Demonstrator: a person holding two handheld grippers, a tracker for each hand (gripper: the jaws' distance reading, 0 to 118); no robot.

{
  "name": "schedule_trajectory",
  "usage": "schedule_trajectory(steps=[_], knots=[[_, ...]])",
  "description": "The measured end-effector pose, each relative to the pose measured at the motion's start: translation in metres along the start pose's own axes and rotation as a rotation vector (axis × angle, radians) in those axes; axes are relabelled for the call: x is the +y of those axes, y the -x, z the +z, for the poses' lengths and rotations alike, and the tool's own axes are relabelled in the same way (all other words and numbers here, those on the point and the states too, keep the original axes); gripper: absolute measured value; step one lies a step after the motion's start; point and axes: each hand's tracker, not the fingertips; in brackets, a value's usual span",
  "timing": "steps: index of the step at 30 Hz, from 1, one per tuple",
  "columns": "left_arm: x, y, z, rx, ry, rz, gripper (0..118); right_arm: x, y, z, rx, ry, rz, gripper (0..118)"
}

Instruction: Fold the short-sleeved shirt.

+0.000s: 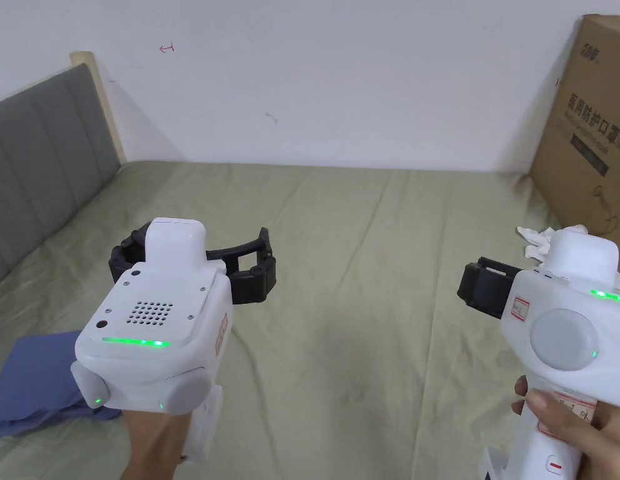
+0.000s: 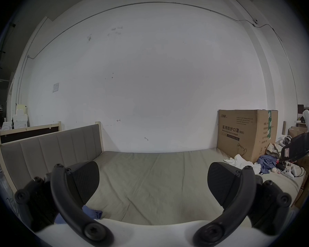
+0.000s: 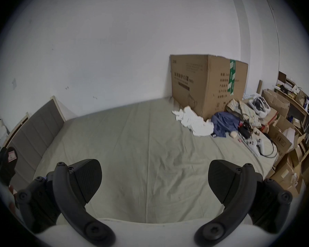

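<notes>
The blue shirt (image 1: 37, 381) lies in a soft, partly folded heap on the bed sheet (image 1: 365, 281), below and to the outer side of the left gripper (image 1: 196, 265), close under the hand that carries it. In the left gripper view a corner of it (image 2: 94, 213) peeks out beneath the left-hand jaw, so it sits under and slightly behind the jaws, not ahead of them. Its long axis cannot be told, since the gripper body covers one side and the picture's edge cuts off another.

The left gripper hangs above the sheet with its jaws spread wide and nothing between them. The right gripper (image 1: 484, 284), well apart across the bare middle of the bed, is likewise wide and empty in its own view (image 3: 154, 181).

The left hand is plainly the nearer one. The coming move probably calls for it to draw back and drop toward the heap, while the right must cross the bed.

Beyond the right gripper lie white cloths (image 1: 540, 240) against a cardboard box (image 1: 590, 137).
</notes>
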Motion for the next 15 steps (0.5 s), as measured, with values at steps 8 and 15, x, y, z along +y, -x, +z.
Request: schedule_trajectory(steps=[8,15], knots=[[-0.001,0.0,0.001,0.007,-0.011,-0.004,118,-0.023,-0.003,0.024,0.079,-0.455,0.097,118],[-0.003,0.001,0.003,0.011,-0.02,0.001,118,-0.027,0.0,0.028,0.032,-0.5,0.145,118]])
